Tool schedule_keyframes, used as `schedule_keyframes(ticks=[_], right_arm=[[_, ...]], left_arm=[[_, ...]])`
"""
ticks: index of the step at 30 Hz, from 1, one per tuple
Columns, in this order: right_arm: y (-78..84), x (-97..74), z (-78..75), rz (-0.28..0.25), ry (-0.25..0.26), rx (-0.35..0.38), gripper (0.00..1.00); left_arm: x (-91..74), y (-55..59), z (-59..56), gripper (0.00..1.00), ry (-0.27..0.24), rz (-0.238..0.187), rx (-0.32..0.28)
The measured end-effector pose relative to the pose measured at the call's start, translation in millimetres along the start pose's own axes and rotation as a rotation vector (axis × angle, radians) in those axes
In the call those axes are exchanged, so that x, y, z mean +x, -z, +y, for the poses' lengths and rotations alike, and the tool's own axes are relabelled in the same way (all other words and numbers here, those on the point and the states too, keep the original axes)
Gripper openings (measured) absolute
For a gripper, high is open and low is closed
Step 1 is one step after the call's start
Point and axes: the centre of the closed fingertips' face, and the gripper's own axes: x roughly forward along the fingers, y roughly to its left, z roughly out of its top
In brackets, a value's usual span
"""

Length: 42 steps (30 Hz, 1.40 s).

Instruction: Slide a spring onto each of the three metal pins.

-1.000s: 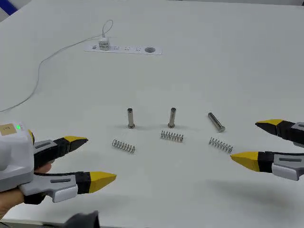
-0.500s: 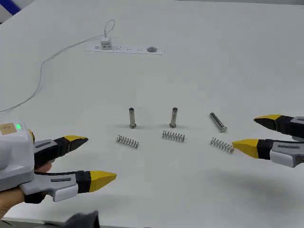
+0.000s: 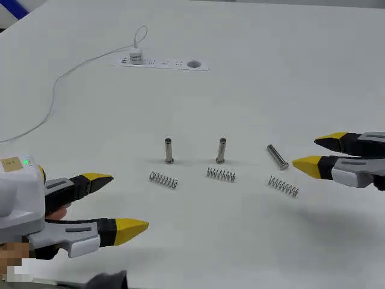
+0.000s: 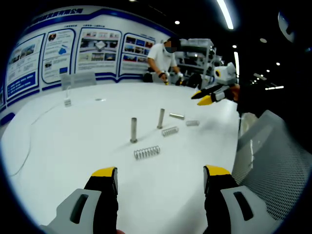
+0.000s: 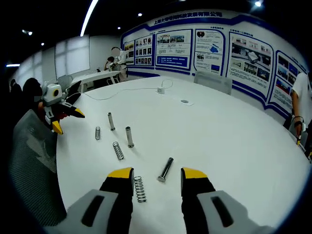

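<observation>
**Head view.** The white table (image 3: 252,241) carries three metal pins in a row. The left pin (image 3: 169,150) and the middle pin (image 3: 221,150) stand upright. The right pin (image 3: 277,156) lies on its side. One spring lies flat just in front of each pin: the left spring (image 3: 163,179), the middle spring (image 3: 221,174) and the right spring (image 3: 283,186). No spring is on a pin. The left gripper (image 3: 117,201) is at the near left, with its jaws wide apart and empty. The right gripper (image 3: 317,152) is at the right, just beside the right pin, with its jaws parted by a narrower gap and empty. A power strip (image 3: 160,62) lies at the far side.

**Left gripper view.** The left gripper (image 4: 161,171) has its jaws spread and holds nothing. The left spring (image 4: 146,152) and the left pin (image 4: 133,129) are straight ahead. The right gripper (image 4: 212,95) is at the far right, above the table.

**Right gripper view.** The right gripper (image 5: 157,174) has its jaws parted with nothing between them. The right pin (image 5: 165,169) lies just ahead of the tips. The right spring (image 5: 139,188) lies by the left jaw. The left gripper (image 5: 56,112) is at the far left.
</observation>
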Motion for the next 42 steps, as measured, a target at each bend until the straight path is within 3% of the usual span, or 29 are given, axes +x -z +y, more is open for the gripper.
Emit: schedule_keyframes(ticks=[17, 21, 25, 42], right_arm=[[0.1, 38.1, -13.7, 0.088, 0.017, -0.017, 0.29], [7.8, 45.8, -21.5, 0.137, 0.056, -0.003, 0.25], [6.2, 52.8, -21.4, 0.136, 0.042, 0.021, 0.24], [16.2, 82.4, -25.9, 0.256, 0.073, 0.064, 0.17]], left_arm=[[-0.3, 1.6, -0.8, 0.72, 0.000, 0.005, 0.000], [-0.3, 2.3, -0.7, 0.72, -0.001, 0.006, 0.000], [-0.4, 2.3, -0.2, 0.72, -0.003, 0.003, -0.002], [-0.8, 4.1, 0.8, 0.71, -0.006, 0.001, -0.007]])
